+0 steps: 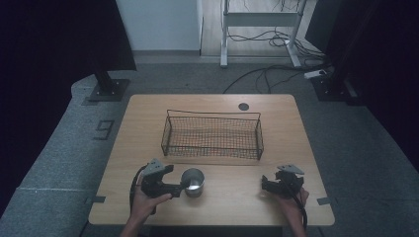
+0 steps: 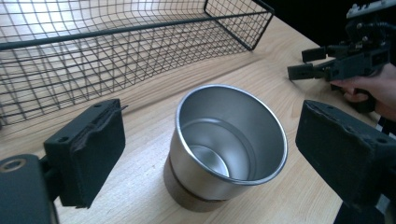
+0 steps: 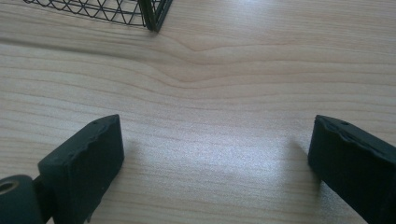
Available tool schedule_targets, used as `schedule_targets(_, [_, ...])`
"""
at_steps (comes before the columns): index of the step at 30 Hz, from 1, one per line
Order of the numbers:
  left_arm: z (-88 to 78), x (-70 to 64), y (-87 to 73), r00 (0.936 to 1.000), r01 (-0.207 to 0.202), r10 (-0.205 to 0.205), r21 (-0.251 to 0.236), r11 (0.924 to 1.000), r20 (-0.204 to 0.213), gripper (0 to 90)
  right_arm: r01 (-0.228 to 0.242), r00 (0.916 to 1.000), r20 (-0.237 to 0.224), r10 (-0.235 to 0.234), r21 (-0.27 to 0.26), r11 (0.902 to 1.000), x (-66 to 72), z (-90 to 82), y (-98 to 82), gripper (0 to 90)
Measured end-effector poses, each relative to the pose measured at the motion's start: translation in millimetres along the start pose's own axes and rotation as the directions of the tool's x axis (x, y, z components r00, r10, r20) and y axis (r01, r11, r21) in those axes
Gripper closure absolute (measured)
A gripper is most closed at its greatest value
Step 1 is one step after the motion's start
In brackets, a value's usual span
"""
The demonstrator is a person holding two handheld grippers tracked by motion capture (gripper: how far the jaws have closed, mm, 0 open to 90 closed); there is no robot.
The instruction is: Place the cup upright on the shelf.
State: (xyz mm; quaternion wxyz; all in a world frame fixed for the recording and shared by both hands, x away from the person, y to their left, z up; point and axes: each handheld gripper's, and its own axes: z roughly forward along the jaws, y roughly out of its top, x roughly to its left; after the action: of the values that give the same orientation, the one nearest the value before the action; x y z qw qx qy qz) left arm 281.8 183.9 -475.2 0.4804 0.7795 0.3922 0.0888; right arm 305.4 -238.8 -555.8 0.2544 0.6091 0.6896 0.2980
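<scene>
A shiny steel cup [image 1: 192, 181] stands upright and empty on the wooden table [image 1: 222, 210], near its front edge and left of centre. My left gripper [image 1: 175, 178] is open beside it, pointing right. In the left gripper view the cup [image 2: 229, 144] sits between the two black pads [image 2: 88, 149], with a gap on each side. My right gripper [image 1: 264, 184] is open at the front right, low over bare wood, and points left. The right gripper view shows my right gripper [image 3: 215, 149] with nothing between its jaws. The left gripper view also catches the right gripper [image 2: 306, 63] farther off.
A black wire basket [image 1: 212, 114], empty, stands across the middle of the table behind the cup; its mesh [image 2: 140, 25] rises just beyond the cup, and one corner [image 3: 149, 14] is ahead of the right gripper. Cables and stand feet lie on the floor beyond.
</scene>
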Motion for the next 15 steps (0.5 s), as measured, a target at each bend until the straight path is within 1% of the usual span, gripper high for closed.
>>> schedule_targets(2, [1.7, -1.7, 0.0, 1.0000, -0.004, 0.004, 0.008, 1.0000, 0.000, 5.7, 0.000, 1.0000, 0.000, 0.000, 0.000, 1.0000, 0.0, 0.0, 0.0, 3.5])
schedule_targets(7, [5.3, -6.2, -0.3, 0.9999, -0.016, 0.016, 0.016, 0.9997, 0.005, 4.6, 0.002, 1.0000, 0.001, -0.002, -0.001, 1.0000, 0.1, -0.1, -0.1, 3.7])
schedule_targets(13, [9.0, -9.1, -1.3, 0.9996, -0.029, 0.029, 0.019, 0.9994, -0.005, 3.1, 0.001, 1.0000, 0.001, -0.001, -0.003, 1.0000, 0.3, -0.1, -0.1, 4.0])
schedule_targets(15, [10.5, -10.1, -1.8, 0.9993, -0.035, 0.035, 0.029, 0.9990, -0.008, 2.7, 0.002, 1.0000, 0.001, -0.002, -0.003, 1.0000, 0.3, -0.1, -0.1, 4.0])
